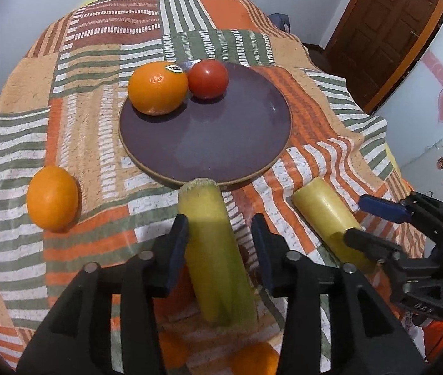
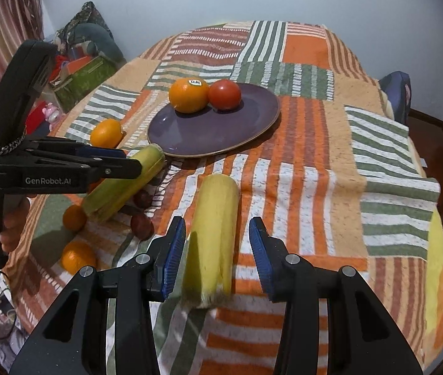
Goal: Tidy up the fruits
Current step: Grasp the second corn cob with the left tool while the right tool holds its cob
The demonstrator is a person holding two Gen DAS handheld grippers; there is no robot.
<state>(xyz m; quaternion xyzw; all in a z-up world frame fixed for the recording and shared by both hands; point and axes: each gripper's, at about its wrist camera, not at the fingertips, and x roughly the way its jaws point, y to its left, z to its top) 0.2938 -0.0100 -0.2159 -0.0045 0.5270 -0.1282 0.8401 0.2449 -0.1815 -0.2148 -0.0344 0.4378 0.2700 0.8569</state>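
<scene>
A purple plate (image 1: 221, 143) (image 2: 221, 131) on the patchwork cloth carries a stickered orange (image 1: 157, 87) (image 2: 188, 95) and a red tomato (image 1: 208, 78) (image 2: 224, 94). One yellow-green cylinder piece (image 1: 212, 250) (image 2: 127, 181) lies just short of the plate, between the jaws of my left gripper (image 1: 219, 250) (image 2: 127, 159); a gap shows at the right pad. A second yellow piece (image 2: 215, 234) (image 1: 324, 209) lies between the jaws of my right gripper (image 2: 218, 250) (image 1: 354, 218), clear of the right pad. A loose orange (image 1: 52, 198) (image 2: 106, 133) sits left of the plate.
More oranges (image 2: 74, 217) (image 2: 77, 256) and small dark red fruits (image 2: 141, 225) lie near the table's front left edge. A hand (image 2: 12, 225) holds the left gripper's handle. Clutter stands beyond the left edge, and a chair (image 2: 396, 93) and a brown door (image 1: 384, 31) are on the right.
</scene>
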